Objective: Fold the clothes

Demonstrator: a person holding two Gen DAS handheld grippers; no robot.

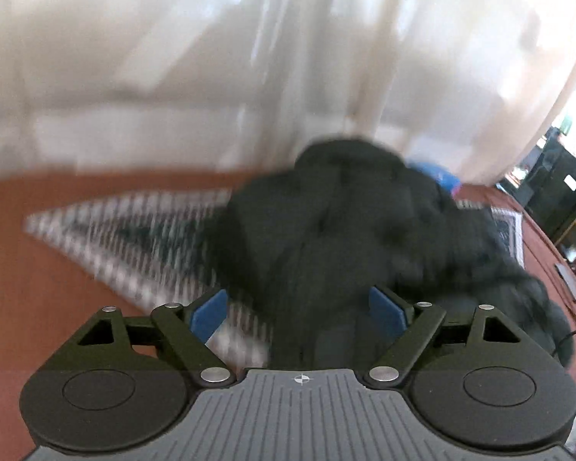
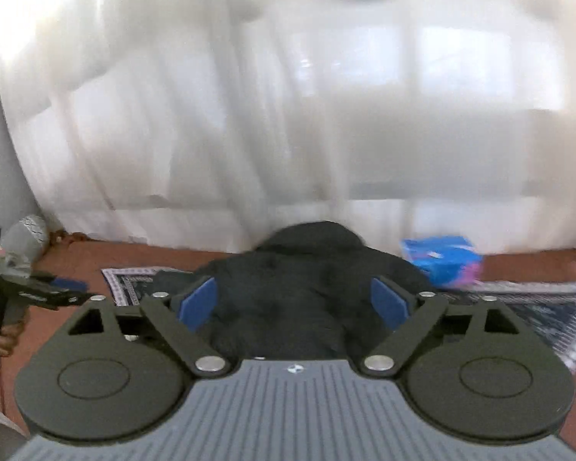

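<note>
A: Black garment [image 1: 349, 238], heaped, on the reddish-brown table [image 1: 57, 307]. Where does the left gripper [image 1: 299, 307] stand?

B: Fingers wide apart, blue pads [image 1: 207, 313] on either side of the heap's near edge. Dark fabric fills the gap between them. Whether either pad touches it, cannot tell; frame blurred.

A: Right gripper [image 2: 293, 301]?

B: Same posture. Fingers spread wide, blue pads [image 2: 197, 301] flanking the near side of the black garment [image 2: 303, 288]. Nothing pinched.

A: Under the garment?

B: Patterned cloth [image 1: 134, 238], black and white, lying flat on the table and spreading out to both sides of the heap. Right view shows it too [image 2: 549, 307].

A: Beyond it?

B: Blue packet [image 2: 441, 257] just behind the heap, toward the right. Left gripper [image 2: 53, 294] shows at the right view's left edge, with the hand [image 2: 7, 334] on its grip. Farthest back, white curtains [image 2: 249, 115] across the whole background.
</note>
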